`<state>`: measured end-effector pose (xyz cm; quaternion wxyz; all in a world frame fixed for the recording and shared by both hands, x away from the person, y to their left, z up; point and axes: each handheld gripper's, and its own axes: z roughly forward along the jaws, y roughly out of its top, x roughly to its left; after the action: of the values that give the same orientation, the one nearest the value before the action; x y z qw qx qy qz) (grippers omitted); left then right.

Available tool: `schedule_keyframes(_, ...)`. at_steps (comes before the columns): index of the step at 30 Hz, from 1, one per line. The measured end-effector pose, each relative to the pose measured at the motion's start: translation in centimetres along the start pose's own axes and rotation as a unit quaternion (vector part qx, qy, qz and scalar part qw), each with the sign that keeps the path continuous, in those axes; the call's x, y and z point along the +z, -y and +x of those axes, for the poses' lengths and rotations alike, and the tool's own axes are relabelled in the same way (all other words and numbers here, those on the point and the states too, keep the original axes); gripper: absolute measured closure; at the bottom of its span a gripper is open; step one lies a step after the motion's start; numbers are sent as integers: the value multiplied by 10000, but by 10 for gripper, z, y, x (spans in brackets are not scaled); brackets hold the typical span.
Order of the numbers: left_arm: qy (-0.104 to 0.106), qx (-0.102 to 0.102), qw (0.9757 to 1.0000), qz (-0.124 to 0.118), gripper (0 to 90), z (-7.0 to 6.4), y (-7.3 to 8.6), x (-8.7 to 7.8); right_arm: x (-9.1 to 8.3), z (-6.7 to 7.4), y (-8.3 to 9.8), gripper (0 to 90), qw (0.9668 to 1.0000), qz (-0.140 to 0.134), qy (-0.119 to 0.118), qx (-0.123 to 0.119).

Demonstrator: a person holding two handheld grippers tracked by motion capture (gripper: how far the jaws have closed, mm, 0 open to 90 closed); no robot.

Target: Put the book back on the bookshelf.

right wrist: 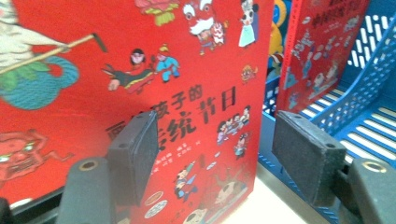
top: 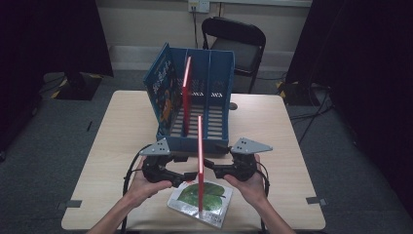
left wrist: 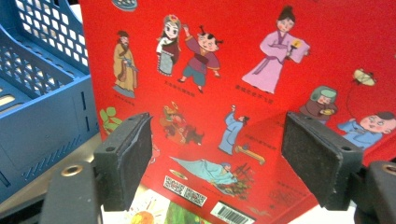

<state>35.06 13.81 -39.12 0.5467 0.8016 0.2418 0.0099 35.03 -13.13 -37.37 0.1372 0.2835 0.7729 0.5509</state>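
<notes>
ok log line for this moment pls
red book upright on edge between both tools | left tool open | right tool open | blue rack behind

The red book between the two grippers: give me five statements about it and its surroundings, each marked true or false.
1. The red book stands upright on edge between the left gripper and right gripper. True.
2. It stands inside the blue rack. False: it stands on the table in front of the rack.
3. Another red book stands in the rack. True.
4. The rack lies on its side. False: it stands upright.
5. A book with a green leaf cover lies flat beneath the upright book. True.
</notes>
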Motion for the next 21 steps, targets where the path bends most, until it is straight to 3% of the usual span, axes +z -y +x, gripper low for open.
schedule_keyframes(6,3,30,10000,12,244,-1,2,-1,2,0,-1,302,10000,12,-38,-12)
schedule_keyframes(10,50,58,10000,47,240,-2,3,1,9,-1,1,312,9990,205,390,-53)
schedule_keyframes(12,41,55,10000,58,235,-2,3,1,15,-4,3,311,9986,277,442,18)
schedule_keyframes(21,39,36,10000,48,225,-2,3,3,20,-3,5,309,9987,332,375,65)
